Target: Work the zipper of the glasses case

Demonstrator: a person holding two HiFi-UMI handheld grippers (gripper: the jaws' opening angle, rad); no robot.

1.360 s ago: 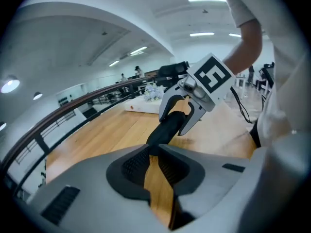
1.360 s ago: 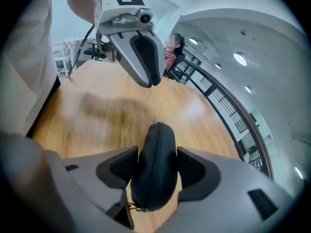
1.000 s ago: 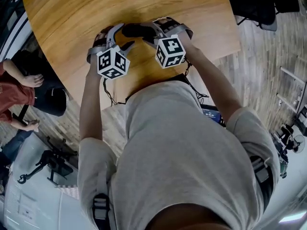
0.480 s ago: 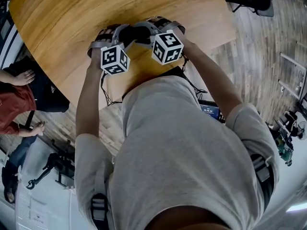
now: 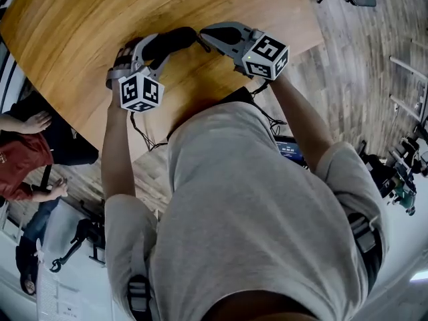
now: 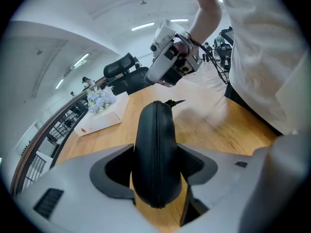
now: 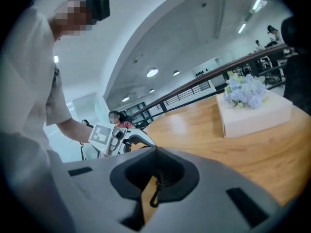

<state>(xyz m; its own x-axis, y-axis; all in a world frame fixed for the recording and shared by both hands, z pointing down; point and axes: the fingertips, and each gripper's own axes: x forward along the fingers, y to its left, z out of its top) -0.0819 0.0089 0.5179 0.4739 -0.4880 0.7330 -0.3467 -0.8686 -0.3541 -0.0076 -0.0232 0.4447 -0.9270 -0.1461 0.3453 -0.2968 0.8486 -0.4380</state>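
Note:
A black glasses case (image 5: 177, 39) juts up and to the right from my left gripper (image 5: 159, 51) over the wooden table (image 5: 80, 19). In the left gripper view the case (image 6: 155, 125) stands on edge between the jaws of the left gripper (image 6: 155, 152), which have just closed a little onto it. The zipper line faces the camera, and the zipper pull (image 6: 173, 102) sticks out free at the far end. My right gripper (image 5: 202, 32) has its tips beside the case's far end. Its jaws (image 7: 155, 152) have just closed and stand shut, pinching nothing that I can see.
A white box with pale flowers (image 7: 252, 110) sits further along the table, also visible as the box (image 6: 99, 118) in the left gripper view. The table's near curved edge (image 5: 134, 146) runs just in front of the person's body. Bystanders (image 5: 23, 146) are at the left on the floor.
The right gripper has rolled over and swung right, so its marker cube now sits out to the right, and its jaws have shut. The left gripper and case shifted slightly left.

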